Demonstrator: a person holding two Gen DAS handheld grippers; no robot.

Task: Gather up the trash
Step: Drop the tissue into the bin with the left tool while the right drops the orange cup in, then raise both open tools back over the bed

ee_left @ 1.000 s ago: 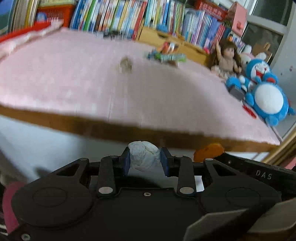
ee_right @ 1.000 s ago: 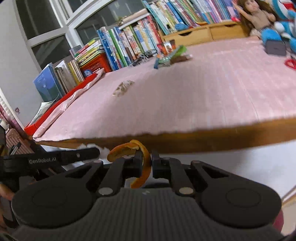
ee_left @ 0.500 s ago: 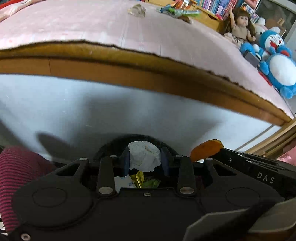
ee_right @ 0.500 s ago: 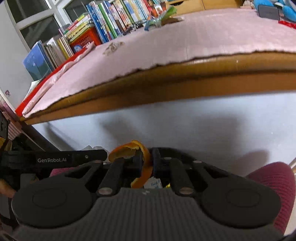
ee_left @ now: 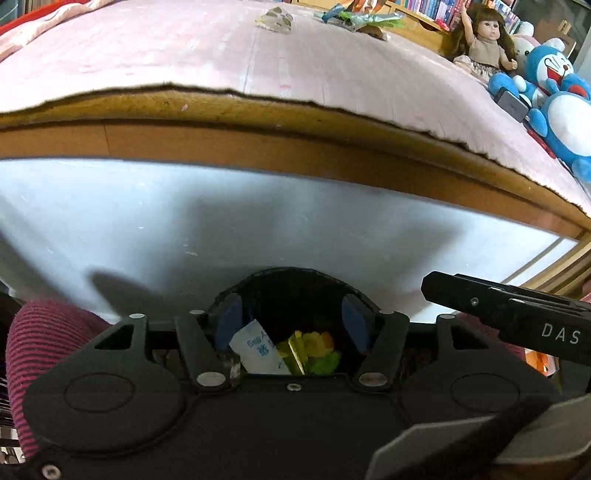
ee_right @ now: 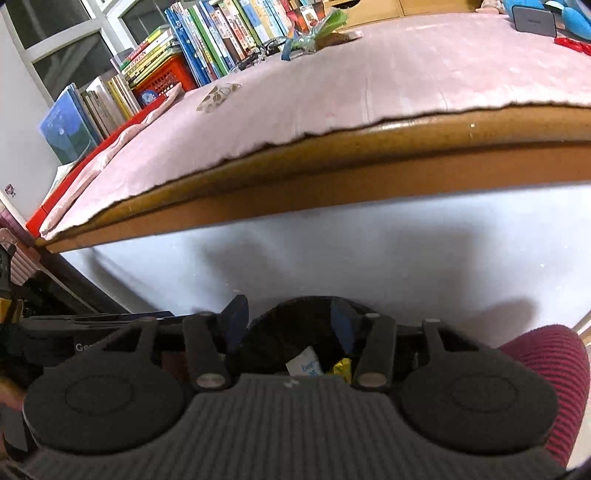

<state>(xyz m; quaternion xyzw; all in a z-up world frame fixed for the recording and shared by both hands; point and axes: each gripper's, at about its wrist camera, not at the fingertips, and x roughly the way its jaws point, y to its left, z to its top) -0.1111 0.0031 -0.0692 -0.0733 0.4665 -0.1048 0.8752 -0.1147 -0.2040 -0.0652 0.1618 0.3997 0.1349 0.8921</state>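
Both sets of fingers spread wide, empty, over black round bin (ee_left: 291,291) holding wrappers. Remaining trash: crumpled patterned wrapper (ee_left: 275,17) up on pink-covered surface (ee_left: 184,55), ahead and above, nearer left gripper (ee_left: 291,325) than right gripper (ee_right: 288,325).

Wooden table (ee_left: 280,110) edge across both views, topped with a pink cloth (ee_left: 184,55), its near hem ragged. Pale grey-white panel (ee_left: 258,221) below the edge, shadowed in patches. Along the far side, a row of upright books (ee_right: 221,40), a red crate (ee_right: 166,75) among them, and low wooden drawers (ee_left: 417,22) further right. Windows (ee_right: 55,40) with white frames behind the books, panes dark. White wall (ee_right: 18,122) at left. At the table's right end, a doll (ee_left: 484,40) and blue plush toys (ee_left: 557,107). Warm indoor light, soft shadows.
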